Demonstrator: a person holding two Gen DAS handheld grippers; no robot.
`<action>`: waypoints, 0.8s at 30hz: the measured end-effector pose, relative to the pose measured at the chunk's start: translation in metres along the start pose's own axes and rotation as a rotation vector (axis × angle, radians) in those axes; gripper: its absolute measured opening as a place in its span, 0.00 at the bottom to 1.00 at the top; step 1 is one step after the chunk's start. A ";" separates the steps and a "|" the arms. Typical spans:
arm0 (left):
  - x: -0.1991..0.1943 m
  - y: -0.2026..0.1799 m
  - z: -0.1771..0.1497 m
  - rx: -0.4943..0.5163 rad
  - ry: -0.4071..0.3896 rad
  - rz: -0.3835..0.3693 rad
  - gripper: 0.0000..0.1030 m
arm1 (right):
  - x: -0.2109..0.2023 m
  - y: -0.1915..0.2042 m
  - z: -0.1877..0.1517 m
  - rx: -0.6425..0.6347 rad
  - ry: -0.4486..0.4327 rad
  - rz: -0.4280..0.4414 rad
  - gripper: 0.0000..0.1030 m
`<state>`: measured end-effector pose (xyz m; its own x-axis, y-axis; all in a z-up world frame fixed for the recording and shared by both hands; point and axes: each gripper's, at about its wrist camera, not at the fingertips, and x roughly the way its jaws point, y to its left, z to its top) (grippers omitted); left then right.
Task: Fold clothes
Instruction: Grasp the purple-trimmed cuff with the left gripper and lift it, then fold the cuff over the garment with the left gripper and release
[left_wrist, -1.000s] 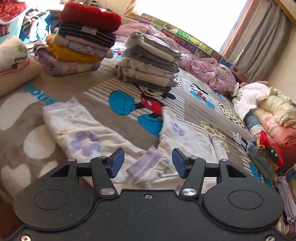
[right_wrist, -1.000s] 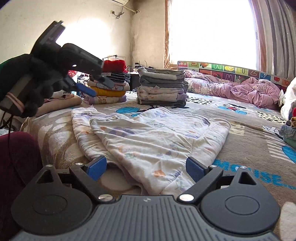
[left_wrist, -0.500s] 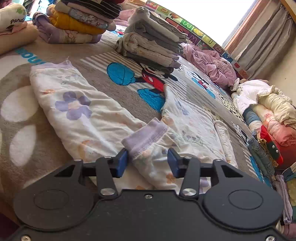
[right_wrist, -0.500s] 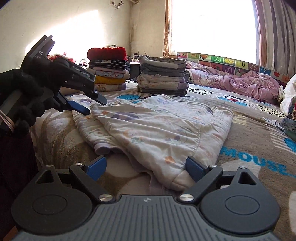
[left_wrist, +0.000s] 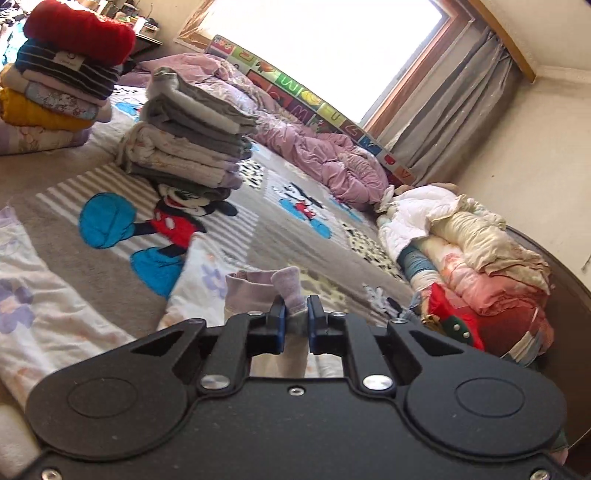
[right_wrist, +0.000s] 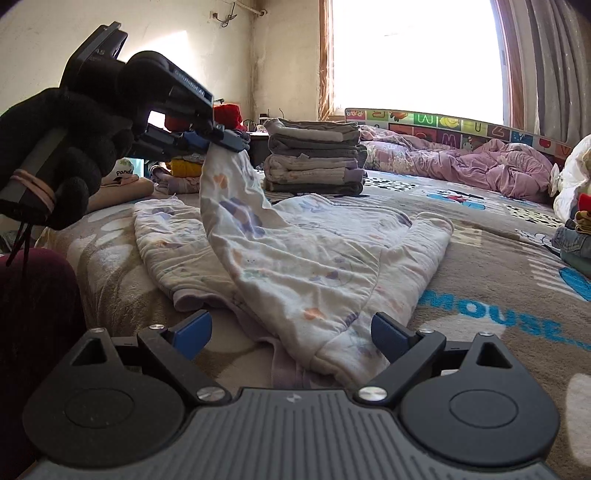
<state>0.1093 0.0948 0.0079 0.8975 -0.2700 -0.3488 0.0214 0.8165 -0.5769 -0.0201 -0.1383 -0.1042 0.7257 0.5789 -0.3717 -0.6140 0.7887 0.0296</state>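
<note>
A white flower-print garment (right_wrist: 295, 258) with lilac cuffs lies spread on the bed. My left gripper (left_wrist: 294, 317) is shut on its lilac sleeve cuff (left_wrist: 288, 288). In the right wrist view the left gripper (right_wrist: 221, 142), held by a black-gloved hand (right_wrist: 62, 155), lifts that sleeve off the bed so it hangs in a taut strip. The garment (left_wrist: 48, 306) also shows at the lower left of the left wrist view. My right gripper (right_wrist: 291, 332) stands open low over the garment's near hem, its pads on either side and apart from the cloth.
Two stacks of folded clothes stand at the back: a grey one (right_wrist: 314, 158) and a colourful one topped in red (left_wrist: 70, 74). A pink quilt (right_wrist: 491, 170) lies under the window. A heap of unfolded clothes (left_wrist: 472, 273) sits at the right. The cartoon blanket (right_wrist: 498, 295) covers the bed.
My left gripper closed on the lilac cuff and rose, pulling the sleeve up off the bed. The right gripper stayed where it was, open.
</note>
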 end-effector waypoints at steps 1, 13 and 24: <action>0.007 -0.010 0.005 -0.005 -0.002 -0.030 0.09 | -0.001 -0.002 0.000 0.005 -0.005 0.000 0.90; 0.128 -0.064 -0.011 0.013 0.132 -0.036 0.08 | 0.010 0.004 -0.006 -0.031 0.057 0.092 0.89; 0.195 -0.078 -0.048 0.141 0.203 0.052 0.08 | 0.006 -0.002 -0.010 -0.015 0.071 0.139 0.90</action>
<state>0.2613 -0.0460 -0.0499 0.7922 -0.3113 -0.5249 0.0519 0.8913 -0.4504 -0.0175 -0.1380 -0.1154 0.6096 0.6659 -0.4301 -0.7122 0.6983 0.0717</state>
